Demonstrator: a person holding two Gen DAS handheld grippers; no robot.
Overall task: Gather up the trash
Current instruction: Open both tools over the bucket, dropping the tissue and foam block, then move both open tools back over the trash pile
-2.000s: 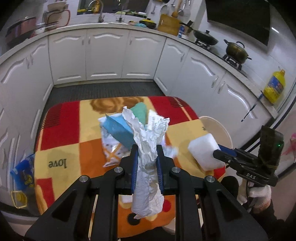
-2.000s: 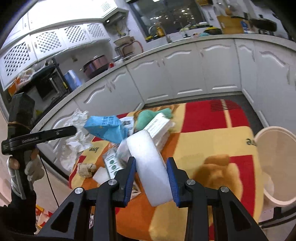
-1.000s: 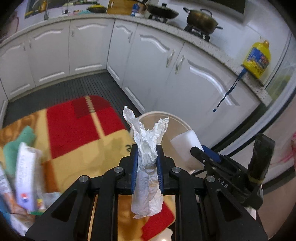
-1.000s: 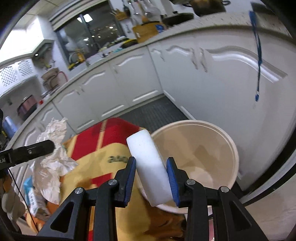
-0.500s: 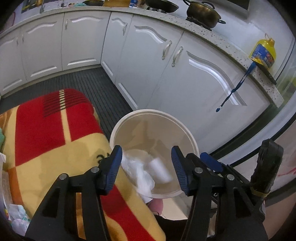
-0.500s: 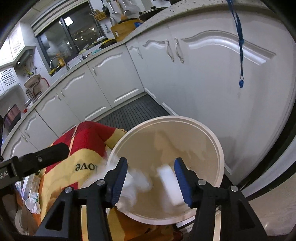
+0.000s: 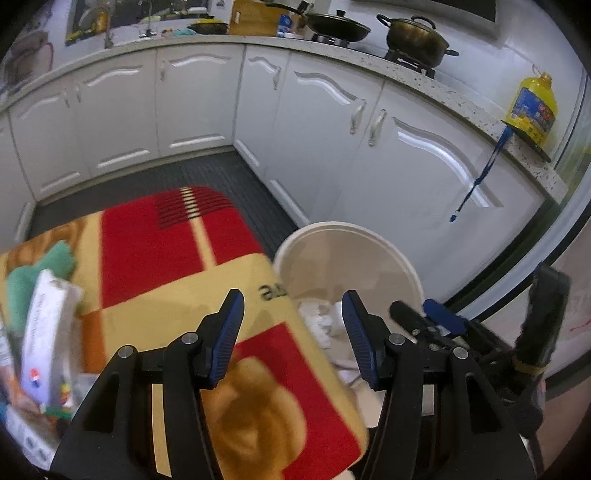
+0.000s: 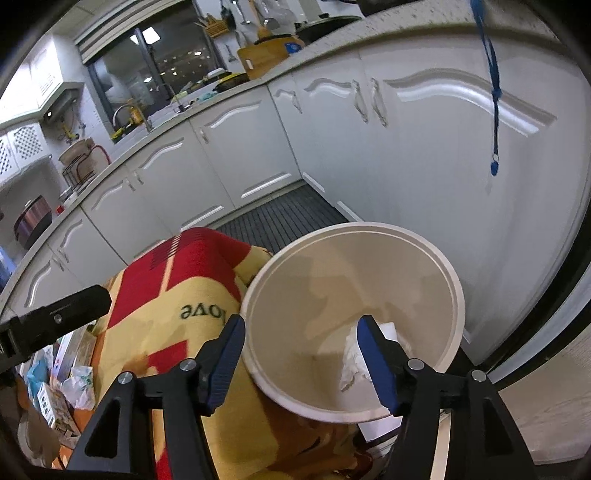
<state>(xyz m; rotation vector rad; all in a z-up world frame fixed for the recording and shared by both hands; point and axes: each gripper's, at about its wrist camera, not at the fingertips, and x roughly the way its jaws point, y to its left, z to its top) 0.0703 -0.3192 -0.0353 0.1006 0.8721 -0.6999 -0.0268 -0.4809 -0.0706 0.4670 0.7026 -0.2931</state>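
White kitchen cabinets [image 7: 199,107], yellow oil bottle [image 7: 532,107] on countertop [image 7: 443,83], 2 dark pots [image 7: 415,31] beyond.

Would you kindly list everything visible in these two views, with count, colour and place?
bin: one, cream, on the floor beside the blanket
crumpled paper: white, at the bottom of the bin, count unclear
blanket: one, red, yellow and orange, covering a raised surface
packets and boxes: several, white, green and blue, piled at the blanket's left end
cabinets: white, along the walls
floor mat: one, dark, ribbed, in front of the cabinets
pots: two, dark, on the stove
oil bottle: one, yellow, at the counter's end
cord: one, blue, hanging down a cabinet door
left gripper: black, blue pads, open, empty, over the blanket's edge
right gripper: black, blue pads, jaws opening, empty, over the bin
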